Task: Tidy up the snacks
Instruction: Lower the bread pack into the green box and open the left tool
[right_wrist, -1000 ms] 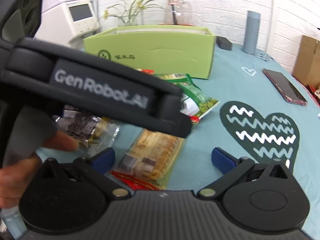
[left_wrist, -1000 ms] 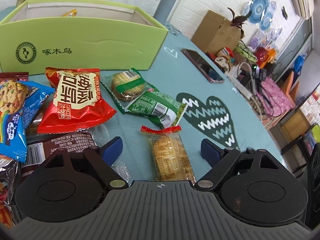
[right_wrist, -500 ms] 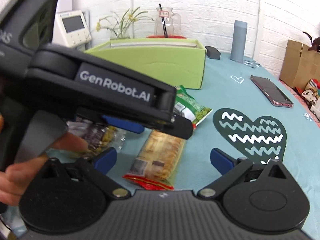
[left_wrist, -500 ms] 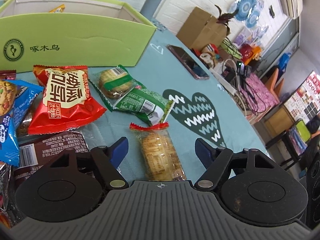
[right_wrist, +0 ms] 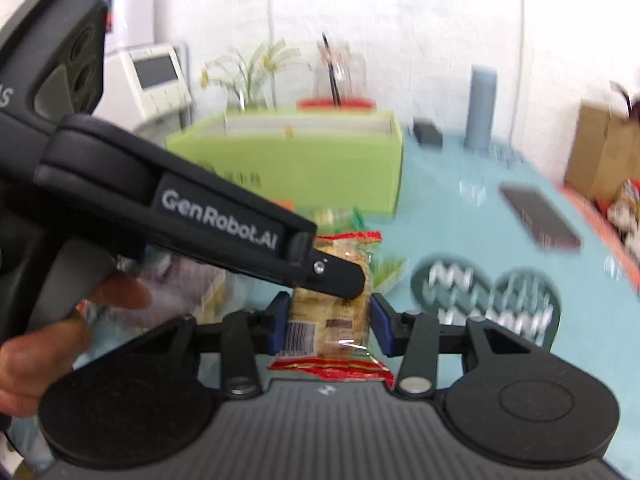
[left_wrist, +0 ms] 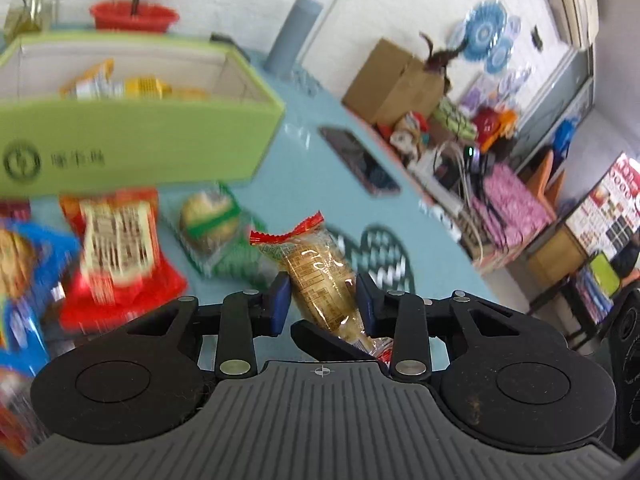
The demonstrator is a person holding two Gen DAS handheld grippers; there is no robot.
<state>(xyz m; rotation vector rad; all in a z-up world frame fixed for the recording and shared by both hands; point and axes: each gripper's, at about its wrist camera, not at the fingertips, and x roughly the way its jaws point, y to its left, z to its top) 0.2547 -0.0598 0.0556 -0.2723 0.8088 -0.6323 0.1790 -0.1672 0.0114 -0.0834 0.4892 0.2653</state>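
We are gripping biscuit pack (left_wrist: 320,280) with both grippers: left gripper (left_wrist: 322,300) clamping it, right gripper (right_wrist: 326,326) clamping it; green box (left_wrist: 132,140) behind.

- Left black two-finger gripper (left_wrist: 322,304): blue rubber pads (left_wrist: 280,302), silver pivot screws, ribbed grey base plate (left_wrist: 320,420).
- Right black gripper (right_wrist: 326,326): matching blue pads, round black discs.
- White "GenRobot.AI" lettering (right_wrist: 218,220) above the right gripper; bare-skinned hand (right_wrist: 48,344) beside it.

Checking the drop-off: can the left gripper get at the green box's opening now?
Probably yes: the green box is open-topped just ahead of the left gripper, though the right gripper seems clamped on the same cracker packet.
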